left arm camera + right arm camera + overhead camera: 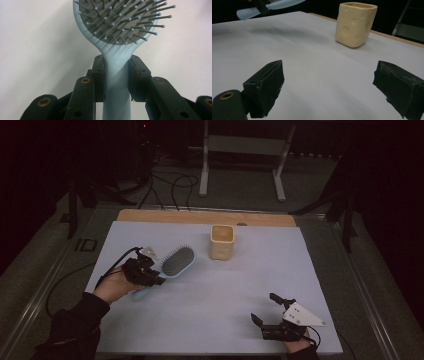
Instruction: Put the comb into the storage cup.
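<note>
Pale blue plastic forms the hairbrush, whose handle is pinched between the two black jaws of the left gripper just below the neck, where the handle widens into the oval head. In the left gripper view the jaws press flat on both sides of the handle, and the grey pad of the hairbrush faces the camera with its ball-tipped bristles standing out toward it. In the high view the brush sits over the left part of the white sheet that covers the table, its head pointing toward the far right and its handle end toward the near left edge; whether it rests on the sheet or is held a little above it cannot be told. A cream square cup with dimpled walls stands upright near the far edge of the sheet, just to the right of the brush head and apart from it. The right gripper sits near the near right corner of the sheet, with its jaws spread wide and nothing between them. In the right gripper view the cup stands well ahead of those spread jaws, and the brush handle shows at the far left.
</note>
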`<state>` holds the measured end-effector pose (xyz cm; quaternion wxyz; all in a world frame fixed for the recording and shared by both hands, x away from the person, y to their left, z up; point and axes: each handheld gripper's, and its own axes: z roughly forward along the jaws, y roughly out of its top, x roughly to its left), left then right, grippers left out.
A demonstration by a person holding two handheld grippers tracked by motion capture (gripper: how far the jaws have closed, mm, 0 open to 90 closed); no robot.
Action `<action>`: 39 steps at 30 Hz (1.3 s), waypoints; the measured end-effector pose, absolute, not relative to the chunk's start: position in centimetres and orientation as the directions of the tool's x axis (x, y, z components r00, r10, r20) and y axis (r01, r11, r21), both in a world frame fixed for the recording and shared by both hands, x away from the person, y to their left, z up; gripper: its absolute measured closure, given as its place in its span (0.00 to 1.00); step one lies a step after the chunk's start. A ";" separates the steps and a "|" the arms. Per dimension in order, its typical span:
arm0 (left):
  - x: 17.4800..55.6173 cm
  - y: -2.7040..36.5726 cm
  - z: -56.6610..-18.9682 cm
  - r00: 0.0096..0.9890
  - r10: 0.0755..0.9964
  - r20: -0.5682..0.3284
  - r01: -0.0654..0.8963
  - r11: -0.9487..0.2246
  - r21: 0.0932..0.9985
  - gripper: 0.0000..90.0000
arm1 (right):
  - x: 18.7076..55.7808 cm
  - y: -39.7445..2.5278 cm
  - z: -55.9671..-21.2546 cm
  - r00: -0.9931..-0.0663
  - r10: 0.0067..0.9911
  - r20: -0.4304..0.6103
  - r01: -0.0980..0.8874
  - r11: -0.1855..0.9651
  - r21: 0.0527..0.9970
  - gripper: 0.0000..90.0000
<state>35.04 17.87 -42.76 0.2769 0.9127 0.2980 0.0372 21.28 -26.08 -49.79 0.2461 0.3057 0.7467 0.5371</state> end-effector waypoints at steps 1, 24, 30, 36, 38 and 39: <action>35.1 17.7 -42.5 0.822 0.561 -0.097 0.518 -0.666 0.537 0.78 | 21.3 -26.1 -49.8 -0.691 0.721 -0.039 0.193 0.236 0.952 0.10; 36.2 13.7 -39.8 0.831 0.550 -0.084 0.454 -0.584 0.673 0.78 | 21.3 -26.1 -49.8 -0.691 0.722 -0.039 0.191 0.235 0.953 0.10; 36.7 12.5 -39.3 0.832 0.548 -0.087 0.443 -0.562 0.699 0.78 | 21.3 -26.1 -49.7 -0.691 0.721 -0.040 0.191 0.236 0.953 0.10; 37.3 11.6 -38.8 0.831 0.550 -0.079 0.427 -0.541 0.725 0.78 | 21.3 -26.1 -49.8 -0.690 0.722 -0.038 0.192 0.234 0.953 0.10; 37.5 11.2 -38.6 0.831 0.552 -0.062 0.411 -0.536 0.737 0.78 | 21.3 -26.1 -49.7 -0.691 0.722 -0.036 0.191 0.231 0.954 0.10; 37.7 11.1 -38.5 0.831 0.551 -0.077 0.416 -0.524 0.743 0.78 | 21.3 -26.1 -49.7 -0.691 0.722 -0.035 0.191 0.230 0.954 0.10</action>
